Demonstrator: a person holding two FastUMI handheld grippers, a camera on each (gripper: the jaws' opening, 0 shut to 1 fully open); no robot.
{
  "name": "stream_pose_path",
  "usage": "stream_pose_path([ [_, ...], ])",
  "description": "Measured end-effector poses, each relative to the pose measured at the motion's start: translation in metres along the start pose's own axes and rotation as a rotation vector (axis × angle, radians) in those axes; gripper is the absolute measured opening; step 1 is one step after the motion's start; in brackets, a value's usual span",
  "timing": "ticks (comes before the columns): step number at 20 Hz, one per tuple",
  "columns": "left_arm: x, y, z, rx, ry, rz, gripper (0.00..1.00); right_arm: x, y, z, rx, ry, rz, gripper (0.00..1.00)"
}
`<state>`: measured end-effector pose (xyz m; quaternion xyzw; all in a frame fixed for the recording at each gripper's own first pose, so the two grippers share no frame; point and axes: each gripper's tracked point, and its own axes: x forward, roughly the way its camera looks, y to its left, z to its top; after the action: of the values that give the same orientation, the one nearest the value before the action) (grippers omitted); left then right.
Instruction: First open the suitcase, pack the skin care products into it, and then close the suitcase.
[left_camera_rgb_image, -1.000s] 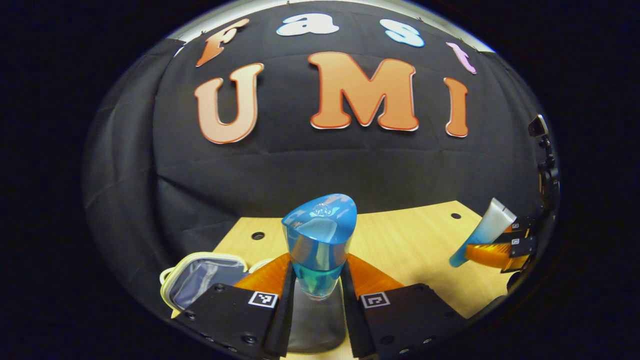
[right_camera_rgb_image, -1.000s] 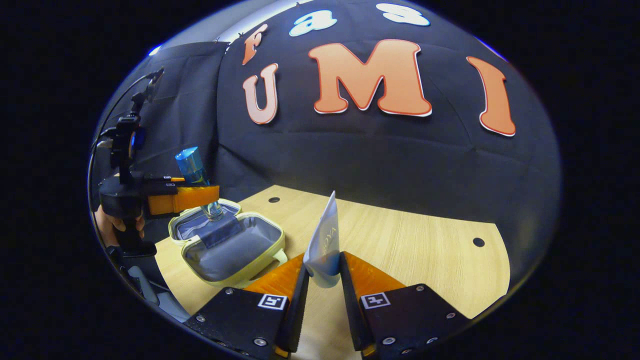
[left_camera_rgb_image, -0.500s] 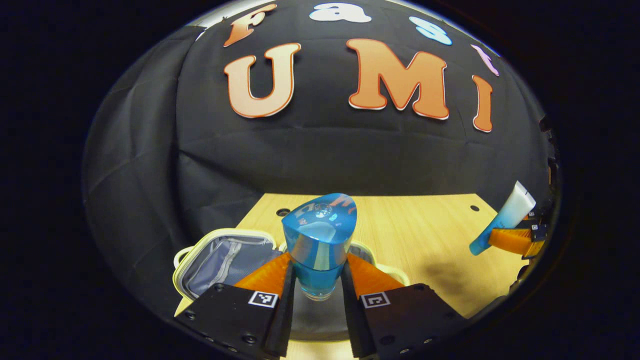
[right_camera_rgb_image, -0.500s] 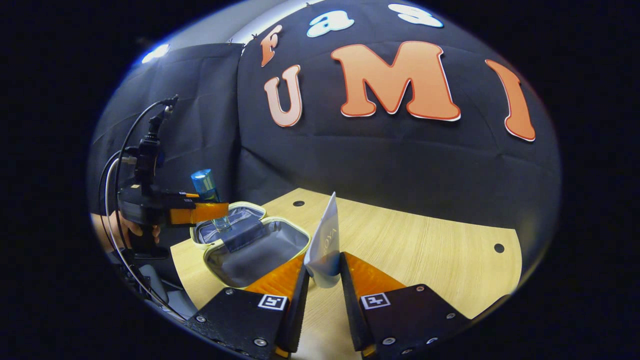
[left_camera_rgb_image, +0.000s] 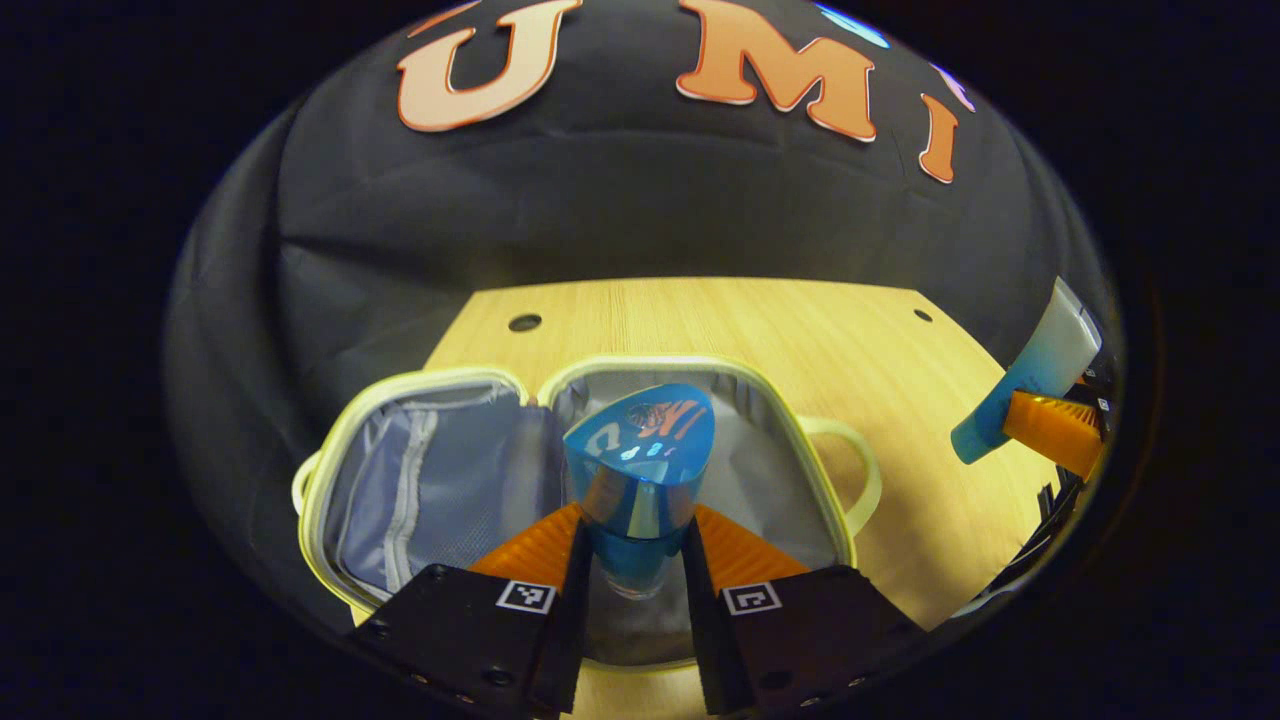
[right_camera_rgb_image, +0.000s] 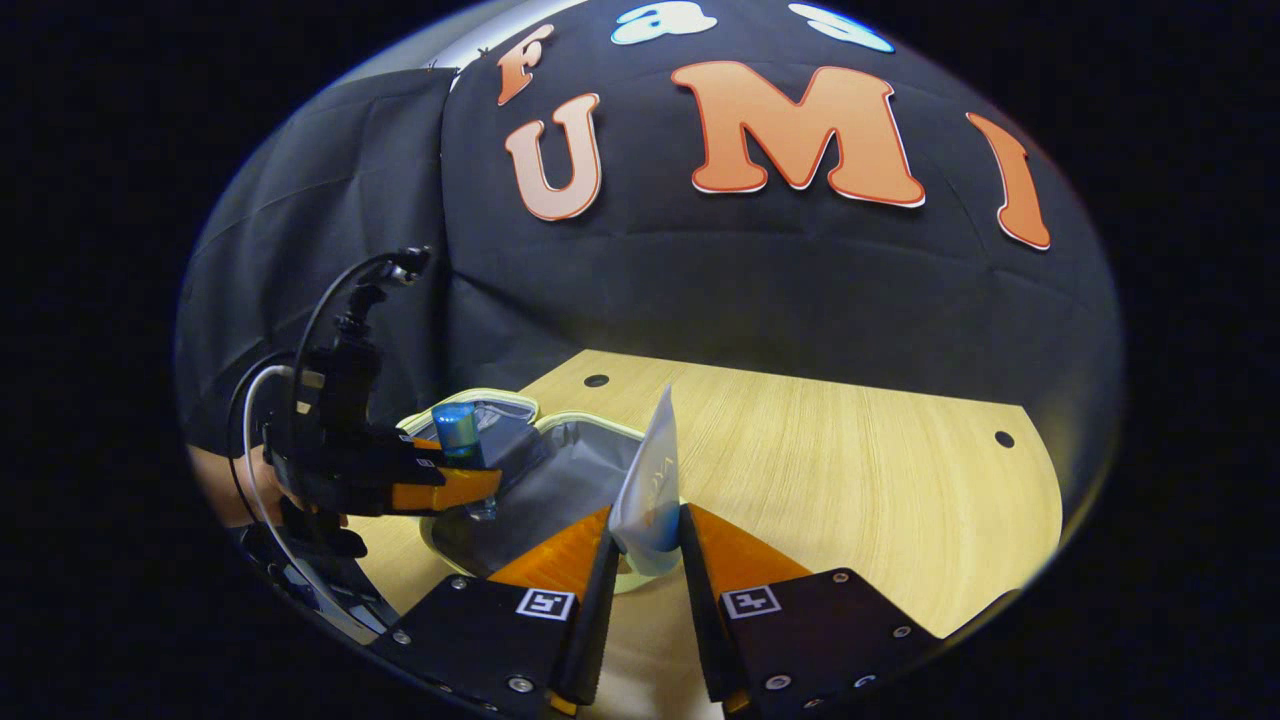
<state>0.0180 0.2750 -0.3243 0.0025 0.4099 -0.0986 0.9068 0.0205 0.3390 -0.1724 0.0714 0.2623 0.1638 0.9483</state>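
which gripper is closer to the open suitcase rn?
Left. The left gripper, gripping the blue bottle, hangs directly over the suitcase. The right gripper, gripping the tube, sits beside its rim, over the table.

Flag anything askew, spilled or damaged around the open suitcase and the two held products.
Nothing stands out. The suitcase lies open and flat on the table, lining dry. The left gripper holds the blue bottle upright over it; the right gripper holds the tube upright, intact. No spill or damage shows.
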Motion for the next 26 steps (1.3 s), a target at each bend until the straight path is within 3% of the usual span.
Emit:
stream_pose_path([
  [5,0.017,0.011,-0.038,0.023,0.162,-0.080,0.46,0.019,0.035,-0.016,0.078,0.034,-0.063,0.39],
  [11,0.037,0.009,-0.053,0.002,0.258,-0.101,0.46,0.034,0.056,-0.028,0.079,0.106,-0.043,0.40],
  [19,0.081,0.013,-0.054,-0.036,0.339,0.022,0.47,0.073,0.062,-0.041,0.109,0.191,0.021,0.40],
  [26,0.082,0.014,-0.057,-0.054,0.373,0.062,0.51,0.095,0.057,-0.054,0.157,0.256,0.071,0.40],
])
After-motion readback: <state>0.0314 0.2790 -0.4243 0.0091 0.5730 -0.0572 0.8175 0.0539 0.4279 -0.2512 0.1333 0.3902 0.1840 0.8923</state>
